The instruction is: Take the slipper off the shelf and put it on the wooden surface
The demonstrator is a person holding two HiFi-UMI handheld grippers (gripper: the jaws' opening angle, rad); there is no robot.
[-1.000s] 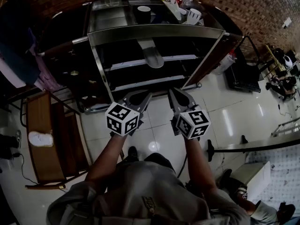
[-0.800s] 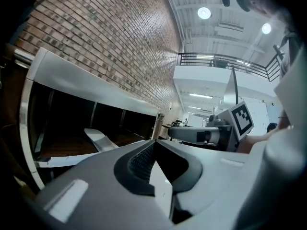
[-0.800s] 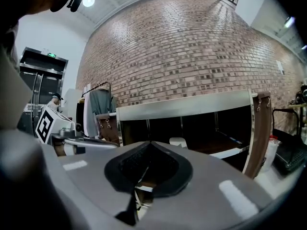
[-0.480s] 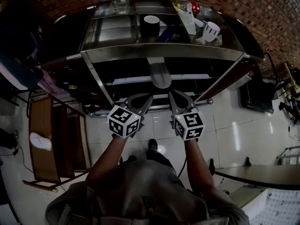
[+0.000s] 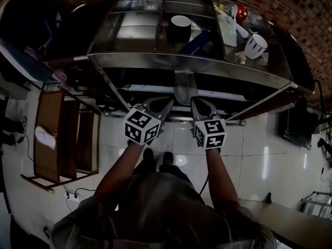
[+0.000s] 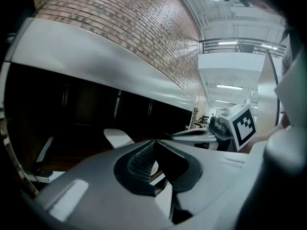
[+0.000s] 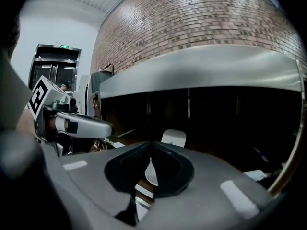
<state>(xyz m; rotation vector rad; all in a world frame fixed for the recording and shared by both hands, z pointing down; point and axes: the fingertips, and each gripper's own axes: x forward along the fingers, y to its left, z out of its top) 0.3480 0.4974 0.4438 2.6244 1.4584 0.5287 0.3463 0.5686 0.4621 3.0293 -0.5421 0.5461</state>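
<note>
Left gripper (image 5: 167,103), right gripper (image 5: 195,103) closer to shelf (image 5: 155,60); slipper (image 5: 182,87) pale, flat, on middle tier; jaws together, empty.

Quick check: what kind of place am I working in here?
Probably a large indoor hall or workshop-type space rather than a home: a brick wall, a glossy tiled floor, and a steel shelf unit with a black mug on top.
</note>
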